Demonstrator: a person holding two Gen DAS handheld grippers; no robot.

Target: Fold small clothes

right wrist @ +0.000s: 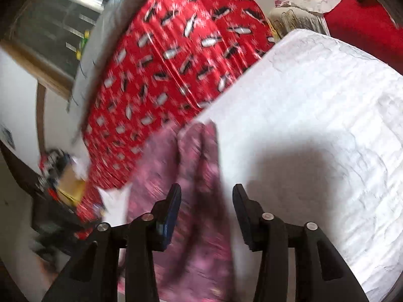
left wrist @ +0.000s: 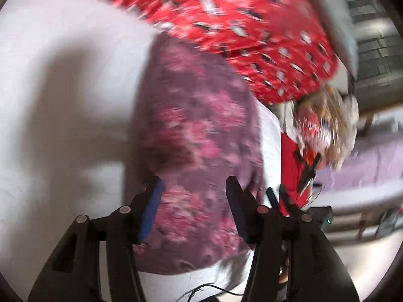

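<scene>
Both views are smeared by motion blur, so the print on the pink cloth (left wrist: pixel 199 136) reads only as blotches of pink and maroon, and I cannot tell its hems or what kind of garment it is. In the left view its lower edge runs behind my left gripper (left wrist: pixel 195 191) and out of sight; in the right view the cloth (right wrist: pixel 194 201) is cut off at the bottom of the frame. The clutter at the right of the left view, something pale and fringed over a red patch, is too blurred to name, and so is the dark and yellow heap at the lower left of the right view.

My left gripper points down at the cloth from the bottom centre of its frame, jaws spread, with the cloth lying between and under the fingers (left wrist: pixel 151 209); I see no pad pressing on it. My right gripper (right wrist: pixel 207 196) also tilts down, jaws spread, its left finger over the cloth's right edge and its right finger over the white cover (right wrist: pixel 314 125). Nothing is pinched there that I can see.

The cloth lies on the white cover, in the centre of the left view and the lower centre of the right view. Its far end touches a red sheet (left wrist: pixel 241 25) with small black and white marks, which fills the top of both frames. I can make out no container
</scene>
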